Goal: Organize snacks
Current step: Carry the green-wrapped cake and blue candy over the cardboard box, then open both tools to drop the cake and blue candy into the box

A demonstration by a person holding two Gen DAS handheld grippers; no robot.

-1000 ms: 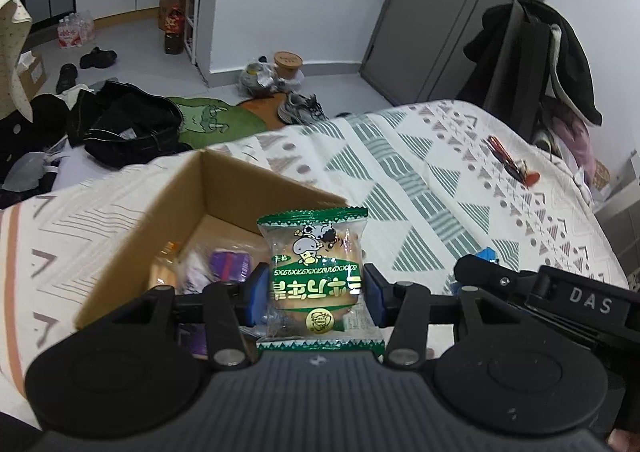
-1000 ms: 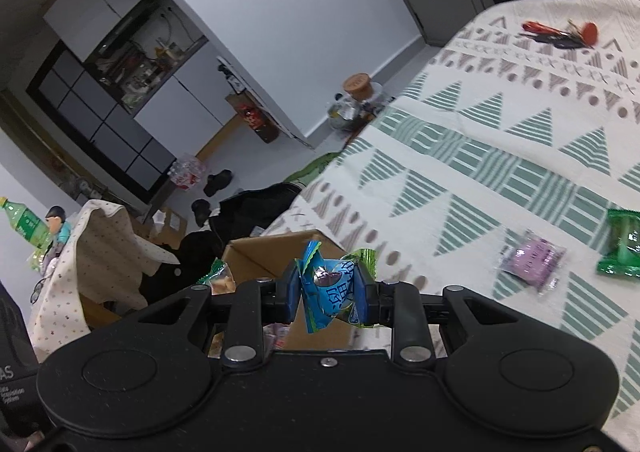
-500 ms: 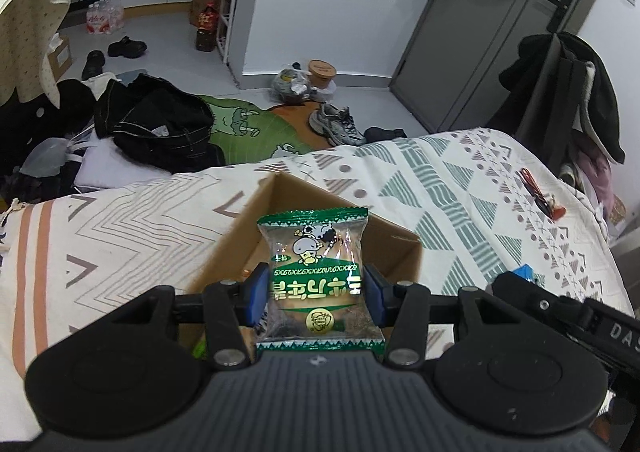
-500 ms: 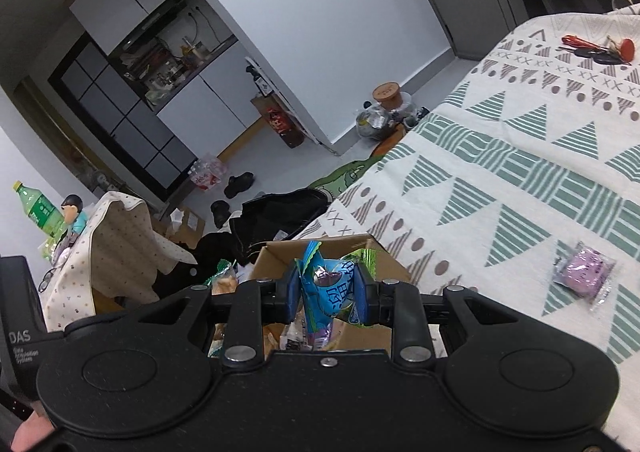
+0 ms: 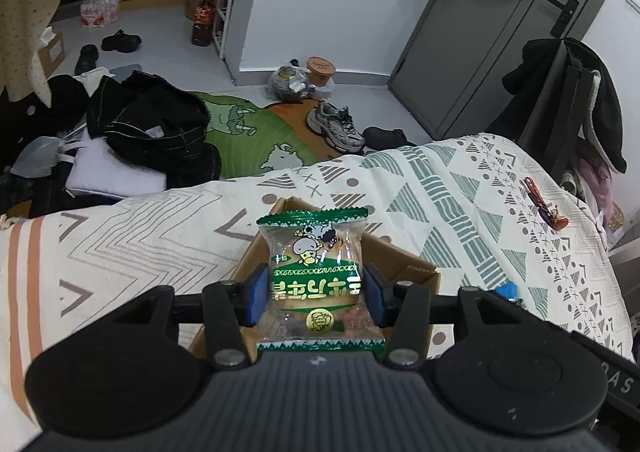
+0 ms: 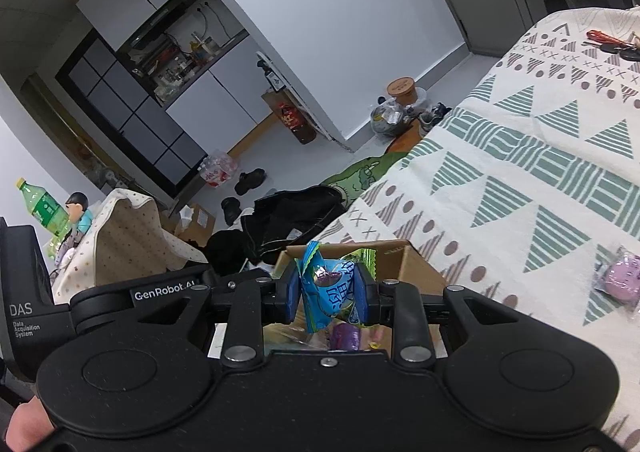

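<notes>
My left tool (image 5: pixel 316 294) grips a green-and-clear plastic packet of cake with a cartoon cow (image 5: pixel 316 284), its blue pads pressed to the packet's two sides. My right tool (image 6: pixel 330 294) is clamped narrow on a crinkled blue foil snack packet (image 6: pixel 326 292). Both packets hang above the open brown cardboard box (image 5: pixel 400 268) that sits on the bed's patterned green-and-white quilt (image 5: pixel 460 192). The right wrist view shows more wrapped snacks lying in the box, a purple one (image 6: pixel 345 336) among them.

One purple-wrapped snack (image 6: pixel 624 280) lies loose on the quilt, well apart from the box.

The risk, as I judge it, lies in the release. The two tools crowd the same small opening, and a bump between them could knock a packet outside the box wall. The blue packet is held by a crumpled fold, so it may slip free early. The box stands on soft bedding near the bed's edge, and a push on its rim could tip it toward the cluttered floor (image 5: pixel 160 40).
</notes>
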